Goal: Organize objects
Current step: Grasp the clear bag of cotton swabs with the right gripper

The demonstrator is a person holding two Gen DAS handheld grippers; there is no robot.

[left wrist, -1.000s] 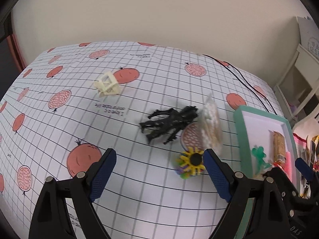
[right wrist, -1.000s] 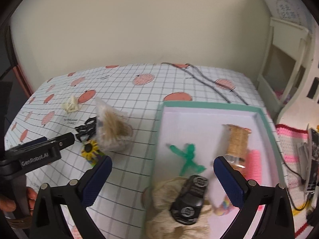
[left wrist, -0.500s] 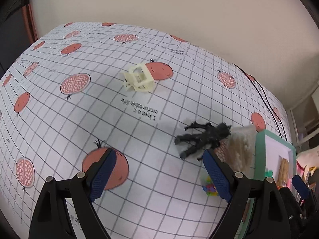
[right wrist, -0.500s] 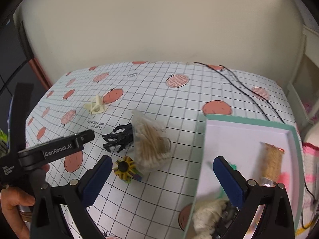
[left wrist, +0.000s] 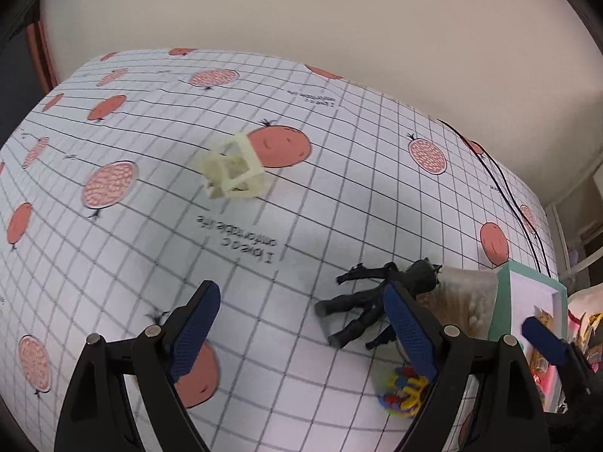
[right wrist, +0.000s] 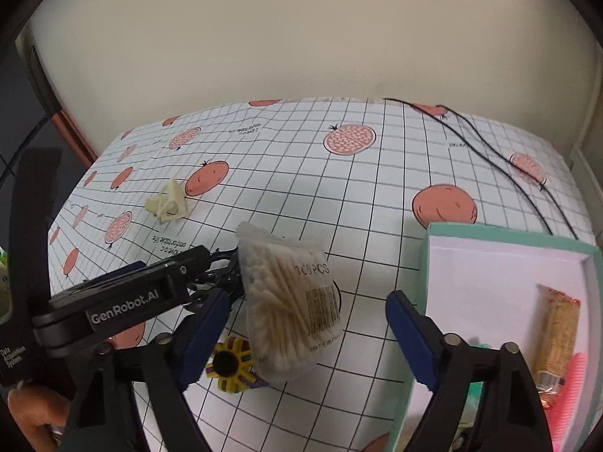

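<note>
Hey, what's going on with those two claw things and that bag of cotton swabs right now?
Left gripper open, empty. Right gripper open, jaws just closing around the cotton swab bag, not yet touching. Yellow flower toy beside the bag; tray to its right.

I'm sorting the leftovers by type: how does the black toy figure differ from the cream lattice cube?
The black toy figure is dark and solid-limbed; the cream lattice cube is pale and an open frame you can see through. The figure lies flat with limbs spread; the cube stands tipped on the cloth. The figure lies right by the bag of cotton swabs; the cube sits alone, farther back. Both are small, still outside the tray, and ungripped.
</note>
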